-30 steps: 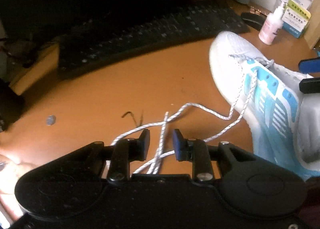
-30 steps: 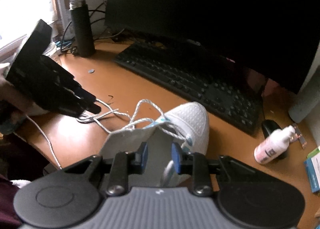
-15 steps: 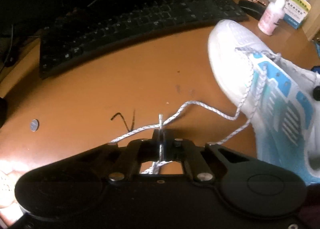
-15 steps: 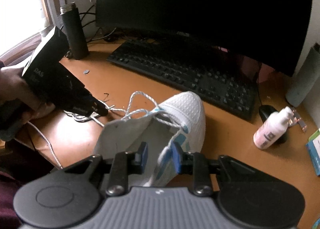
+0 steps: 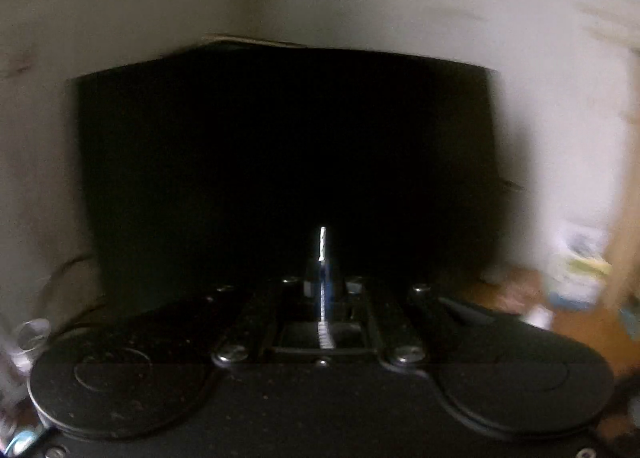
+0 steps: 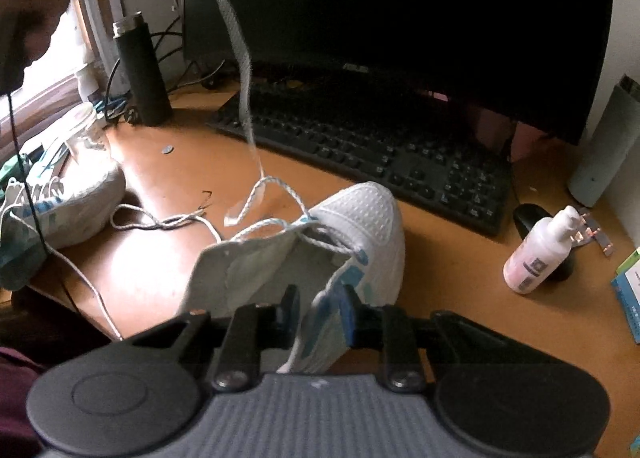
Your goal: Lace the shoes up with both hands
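Note:
In the left wrist view my left gripper (image 5: 323, 278) is shut on the white speckled lace (image 5: 323, 242). The lace tip pokes out past the fingertips, in front of a dark monitor. In the right wrist view a white and blue shoe (image 6: 360, 225) stands on the orange desk (image 6: 440, 258). My right gripper (image 6: 320, 310) has the shoe's blue-striped side wall between its closing jaws, and both pads touch it. A blurred lace strand (image 6: 240, 57) rises steeply from the front eyelets out of the top of the view. The other lace end (image 6: 160, 221) lies slack on the desk.
A second shoe (image 6: 72, 193) lies at the left desk edge. Behind the shoe are a black keyboard (image 6: 380, 149) and a monitor (image 6: 400, 9). A black flask (image 6: 140, 69) stands at back left. A white pump bottle (image 6: 536, 254) and a black mouse (image 6: 532, 217) are at right.
My left gripper closed on the lace and rose high, turning from the desk toward the monitor. The lace was pulled up taut. The right gripper stayed at the shoe.

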The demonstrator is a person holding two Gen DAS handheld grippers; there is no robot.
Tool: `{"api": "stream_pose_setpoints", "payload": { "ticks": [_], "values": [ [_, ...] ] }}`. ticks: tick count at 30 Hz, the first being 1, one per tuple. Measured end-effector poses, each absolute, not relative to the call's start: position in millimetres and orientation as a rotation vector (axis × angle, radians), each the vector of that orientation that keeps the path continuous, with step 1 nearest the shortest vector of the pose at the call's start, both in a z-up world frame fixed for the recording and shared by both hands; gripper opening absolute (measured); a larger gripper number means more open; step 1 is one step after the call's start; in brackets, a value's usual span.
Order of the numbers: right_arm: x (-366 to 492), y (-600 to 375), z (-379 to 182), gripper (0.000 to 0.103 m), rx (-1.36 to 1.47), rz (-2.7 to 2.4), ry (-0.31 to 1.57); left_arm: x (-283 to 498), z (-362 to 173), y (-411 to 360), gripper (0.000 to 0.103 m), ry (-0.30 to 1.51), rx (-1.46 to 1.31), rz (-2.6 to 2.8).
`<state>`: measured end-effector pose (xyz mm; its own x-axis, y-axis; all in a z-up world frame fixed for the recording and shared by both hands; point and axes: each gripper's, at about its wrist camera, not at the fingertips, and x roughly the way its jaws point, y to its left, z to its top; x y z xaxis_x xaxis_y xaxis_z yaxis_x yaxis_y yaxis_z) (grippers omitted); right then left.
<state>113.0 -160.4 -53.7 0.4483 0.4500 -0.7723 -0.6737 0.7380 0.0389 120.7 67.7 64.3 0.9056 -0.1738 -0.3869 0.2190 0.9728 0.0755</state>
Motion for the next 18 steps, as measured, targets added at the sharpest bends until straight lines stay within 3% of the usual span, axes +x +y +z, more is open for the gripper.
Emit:
{"api": "stream_pose_setpoints", "payload": {
  "ticks": [4, 8, 18],
  "values": [
    [111, -159, -59, 0.023, -0.319, 0.701, 0.875, 103, 8, 9, 0.0, 0.551, 0.17, -0.398],
    [109, -166, -61, 0.017, -0.284, 0.702, 0.883, 94, -37, -27, 0.0, 0.681, 0.245, -0.476],
    [111, -178, -63, 0.015, -0.207, 0.707, 0.892, 105, -73, -43, 0.0, 0.829, 0.261, -0.468]
  ]
}}
